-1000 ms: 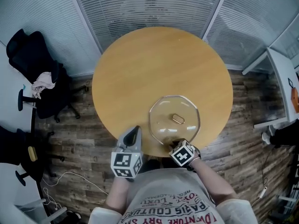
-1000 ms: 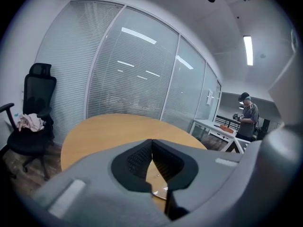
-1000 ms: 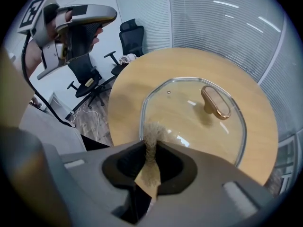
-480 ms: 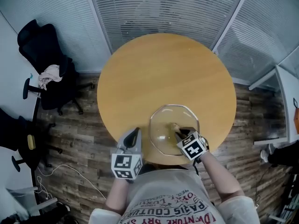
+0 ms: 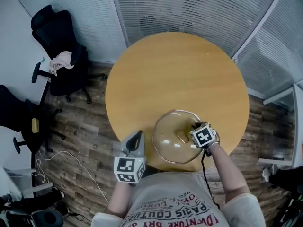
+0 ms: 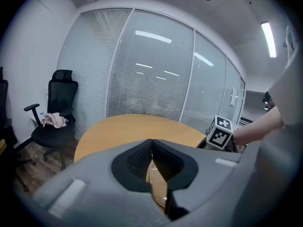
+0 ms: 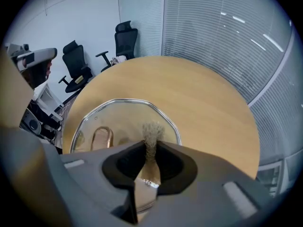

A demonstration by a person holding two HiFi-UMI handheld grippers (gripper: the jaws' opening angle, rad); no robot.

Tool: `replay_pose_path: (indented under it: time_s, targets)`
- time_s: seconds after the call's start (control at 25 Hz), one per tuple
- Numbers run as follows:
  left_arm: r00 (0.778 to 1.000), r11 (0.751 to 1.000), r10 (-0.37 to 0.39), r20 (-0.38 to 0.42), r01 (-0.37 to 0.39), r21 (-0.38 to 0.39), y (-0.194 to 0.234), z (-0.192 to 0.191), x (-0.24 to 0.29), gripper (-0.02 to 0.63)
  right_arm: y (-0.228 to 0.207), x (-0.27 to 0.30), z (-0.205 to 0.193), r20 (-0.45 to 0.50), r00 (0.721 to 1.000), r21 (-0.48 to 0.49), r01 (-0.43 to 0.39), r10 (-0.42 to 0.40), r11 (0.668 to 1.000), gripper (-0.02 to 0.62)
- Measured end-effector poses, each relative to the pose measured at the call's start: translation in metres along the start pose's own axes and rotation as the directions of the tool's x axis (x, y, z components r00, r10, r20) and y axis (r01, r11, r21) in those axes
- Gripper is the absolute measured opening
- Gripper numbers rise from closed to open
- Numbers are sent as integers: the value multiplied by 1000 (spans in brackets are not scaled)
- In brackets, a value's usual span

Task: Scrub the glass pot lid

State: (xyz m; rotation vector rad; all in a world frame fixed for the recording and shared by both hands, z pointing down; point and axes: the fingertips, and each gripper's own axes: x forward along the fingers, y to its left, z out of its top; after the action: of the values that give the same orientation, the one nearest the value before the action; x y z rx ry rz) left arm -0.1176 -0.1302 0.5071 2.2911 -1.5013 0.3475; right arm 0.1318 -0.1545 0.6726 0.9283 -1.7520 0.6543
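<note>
Head view, glass pot lid [image 5: 176, 137] flat on round worktop [image 5: 175, 70] near its front edge, right claw [image 5: 195, 126] at lid's right rim, left claw [image 5: 136, 135] apart to lid's left, left gripper view, jaws together on nothing, right gripper view, jaws clamped on fibrous scrubber [image 7: 152, 132] above lid

I see the glass pot lid [image 5: 168, 145] lying on the table [image 5: 175, 74] at its near edge, right of centre, with its handle [image 5: 182, 136] on top in the middle. My right gripper [image 7: 151, 144] sits over the lid's right rim, with a scrubber [image 7: 151, 132] pinched between its jaws above the glass. My left gripper [image 5: 138, 132] hangs just left of the lid at the table's near edge, jaws together. A chair [image 5: 61, 74] stands well off to the far left, a cloth [image 5: 60, 59] on its seat.
</note>
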Motion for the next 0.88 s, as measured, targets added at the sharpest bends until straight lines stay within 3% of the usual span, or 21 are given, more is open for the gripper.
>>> replay_pose_path:
  time_s: [0.28, 0.56, 0.72, 0.88]
  targets:
    - [999, 998, 52, -16, -52, -19, 6, -3, 5, 8, -2, 21, 0, -75, 997, -11, -30, 29, 1000, 64]
    - [997, 997, 69, -24, -69, -24, 5, -5, 12, 8, 5, 28, 18, -72, 996, -68, -51, 46, 996, 64]
    - [997, 997, 76, -27, -76, -29, 9, -5, 14, 8, 13, 29, 45, -16, 998, -141, -56, 54, 988, 64]
    - [996, 995, 86, -26, -87, -41, 15, -6, 11, 8, 32, 33, 40, -72, 991, -85, -115, 109, 990, 64]
